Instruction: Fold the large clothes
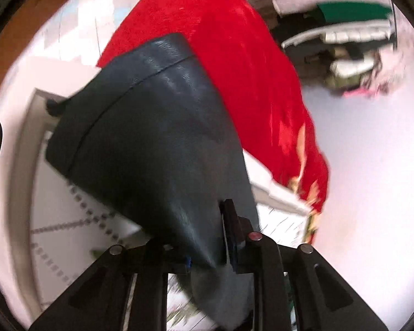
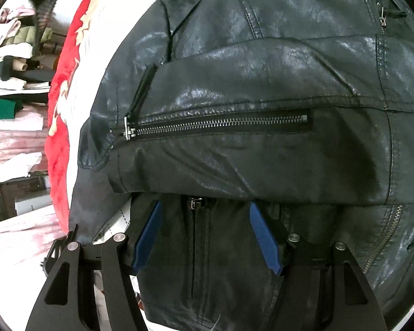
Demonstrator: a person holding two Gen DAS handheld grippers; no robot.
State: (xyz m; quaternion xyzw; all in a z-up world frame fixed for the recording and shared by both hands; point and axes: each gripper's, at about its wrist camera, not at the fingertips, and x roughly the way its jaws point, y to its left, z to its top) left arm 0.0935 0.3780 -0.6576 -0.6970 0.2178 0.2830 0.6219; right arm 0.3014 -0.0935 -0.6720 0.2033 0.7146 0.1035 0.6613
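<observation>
- While the left gripper (image 1: 207, 237) is clamped on the black jacket's sleeve (image 1: 151, 127), the stiff leather could slip free.
- The right gripper (image 2: 204, 237) hangs apart above the jacket (image 2: 262, 82), beside the red blanket (image 2: 59, 143).

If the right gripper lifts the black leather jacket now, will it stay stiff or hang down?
The jacket would probably sag, but slowly: its folded sleeve keeps a rounded shape. Its glossy surface may slip in the blue pads. The metal zipper and thick seams suggest some weight.
</observation>
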